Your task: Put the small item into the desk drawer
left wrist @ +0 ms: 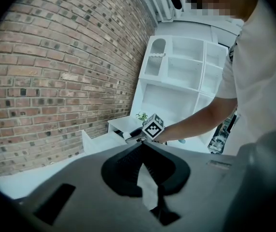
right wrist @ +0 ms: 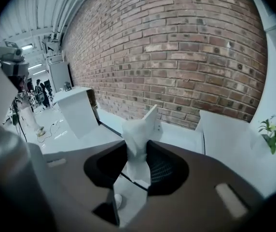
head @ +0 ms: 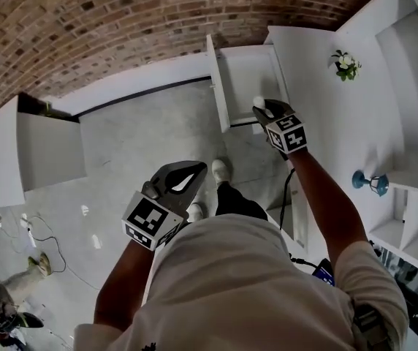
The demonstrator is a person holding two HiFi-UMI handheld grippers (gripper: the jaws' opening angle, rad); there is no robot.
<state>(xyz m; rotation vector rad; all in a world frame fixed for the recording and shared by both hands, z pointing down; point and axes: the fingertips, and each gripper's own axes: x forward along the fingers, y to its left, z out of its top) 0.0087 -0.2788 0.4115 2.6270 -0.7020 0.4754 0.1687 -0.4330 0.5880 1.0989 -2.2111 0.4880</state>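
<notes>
The small item is a crumpled white wad (right wrist: 137, 141), pinched between the pads of my right gripper (right wrist: 138, 151). In the head view this right gripper (head: 262, 108) hangs over the front end of the open white desk drawer (head: 221, 86), with the white item (head: 259, 103) showing at its tip. The drawer's inside looks bare. My left gripper (head: 191, 174) is held low near my body, over the floor, its fingertips together and nothing between them. From the left gripper view, the right gripper's marker cube (left wrist: 153, 127) shows beside the drawer (left wrist: 104, 141).
The white desk top (head: 318, 101) carries a small potted plant (head: 346, 64) and a blue object (head: 366, 181). White shelves (head: 413, 225) rise at the right. A white cabinet (head: 48, 152) stands at the left, and a brick wall (head: 121, 20) runs behind. My shoes (head: 221, 170) are on the pale floor.
</notes>
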